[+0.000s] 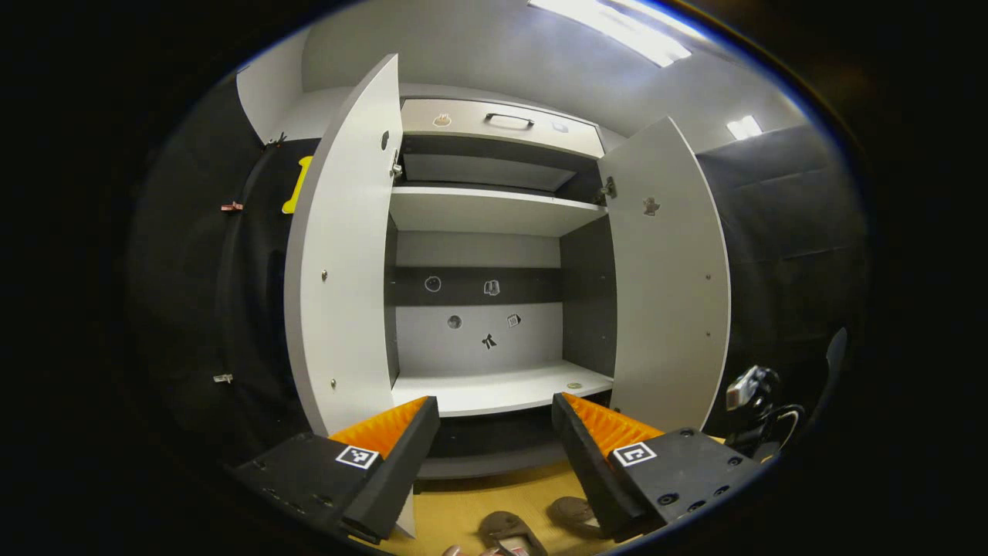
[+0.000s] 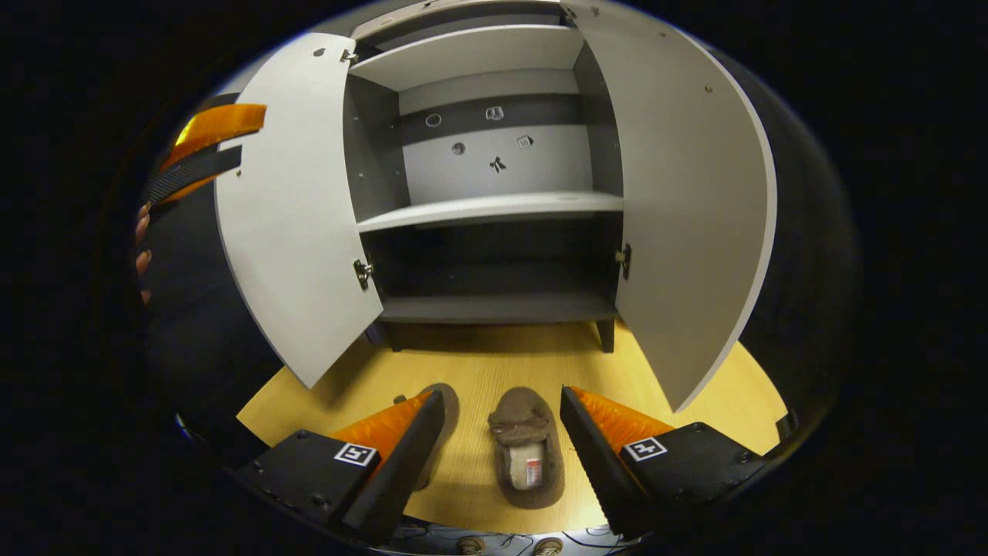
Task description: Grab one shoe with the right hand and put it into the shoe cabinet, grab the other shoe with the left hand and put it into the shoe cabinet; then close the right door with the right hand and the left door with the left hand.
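Pale wood floor [image 2: 478,367]: carries both shoes, in front of the cabinet
Tall grey shoe cabinet [image 2: 494,205]: left door [image 2: 289,208] and right door [image 2: 691,193] swung wide; shelves bare
Brown fuzzy slipper-style shoe [image 2: 526,446]: flat on floor, toe toward cabinet, between the right gripper [image 2: 502,401] fingers, untouched
Second brown shoe [image 2: 441,409]: just beside the first, mostly hidden behind a finger
Right gripper: jaws wide, holding nothing
Left gripper [image 1: 494,405]: jaws wide, empty, level with lower shelf; shoes probably below it
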